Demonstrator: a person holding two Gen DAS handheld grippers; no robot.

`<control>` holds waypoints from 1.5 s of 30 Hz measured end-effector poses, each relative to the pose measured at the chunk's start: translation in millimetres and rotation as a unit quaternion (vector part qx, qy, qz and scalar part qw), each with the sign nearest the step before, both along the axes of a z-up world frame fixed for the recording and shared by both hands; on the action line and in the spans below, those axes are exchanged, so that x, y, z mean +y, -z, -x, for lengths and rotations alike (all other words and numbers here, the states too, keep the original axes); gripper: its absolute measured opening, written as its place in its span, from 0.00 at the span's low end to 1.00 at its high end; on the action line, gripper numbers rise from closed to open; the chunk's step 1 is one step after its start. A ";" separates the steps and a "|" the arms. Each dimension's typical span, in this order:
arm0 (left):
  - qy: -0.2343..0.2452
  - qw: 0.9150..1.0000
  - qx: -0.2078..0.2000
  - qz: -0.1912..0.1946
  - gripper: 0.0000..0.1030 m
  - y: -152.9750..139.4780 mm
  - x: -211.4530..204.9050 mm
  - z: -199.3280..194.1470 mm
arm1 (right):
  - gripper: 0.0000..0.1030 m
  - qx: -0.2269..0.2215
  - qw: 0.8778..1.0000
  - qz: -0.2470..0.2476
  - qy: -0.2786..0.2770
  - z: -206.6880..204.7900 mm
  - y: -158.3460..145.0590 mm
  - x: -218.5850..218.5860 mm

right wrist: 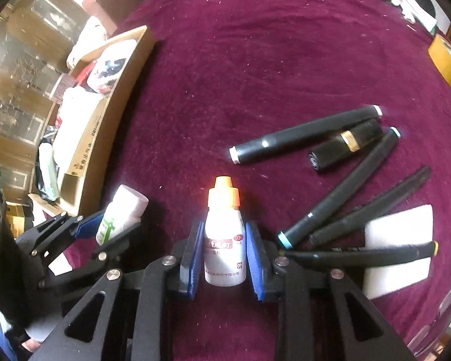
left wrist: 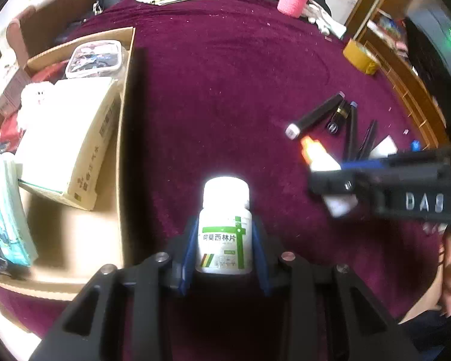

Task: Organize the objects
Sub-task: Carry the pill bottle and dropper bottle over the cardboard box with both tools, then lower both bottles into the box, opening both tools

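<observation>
Left tool point(left wrist: 224, 246) clamps the white pill bottle point(left wrist: 225, 225), just beside the cardboard box point(left wrist: 121, 156); right tool point(right wrist: 222, 252) grips the dropper bottle point(right wrist: 224, 234) w/ orange cap over the table point(right wrist: 255, 60); risk: smooth round bottles may slip or twist if pads sit low.

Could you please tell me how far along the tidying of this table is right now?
Done: the cardboard box already holds cartons and a lidded container. In hand: the left gripper is shut on the white pill bottle, and the right gripper is shut on the orange-capped dropper bottle. Left: the black markers, a white pad and a tape roll lie on the cloth.
</observation>
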State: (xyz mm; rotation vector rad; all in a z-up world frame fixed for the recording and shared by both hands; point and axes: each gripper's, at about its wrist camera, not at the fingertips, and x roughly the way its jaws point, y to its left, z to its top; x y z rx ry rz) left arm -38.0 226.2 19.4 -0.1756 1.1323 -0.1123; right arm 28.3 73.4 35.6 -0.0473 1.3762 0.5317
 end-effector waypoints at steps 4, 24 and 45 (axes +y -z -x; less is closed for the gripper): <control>0.001 1.000 -0.011 0.006 0.32 -8.8 -2.1 0.3 | 0.29 -0.011 1.000 -0.020 0.008 4.9 -9.6 -12.9; -0.083 0.991 -0.088 0.049 0.32 -72.5 73.9 28.7 | 0.30 -0.025 0.997 -0.067 -0.029 6.2 -44.9 58.0; -0.132 0.987 -0.085 0.041 0.32 -86.8 192.4 -1.2 | 0.30 -0.025 0.993 -0.096 -0.061 -46.8 -61.7 191.9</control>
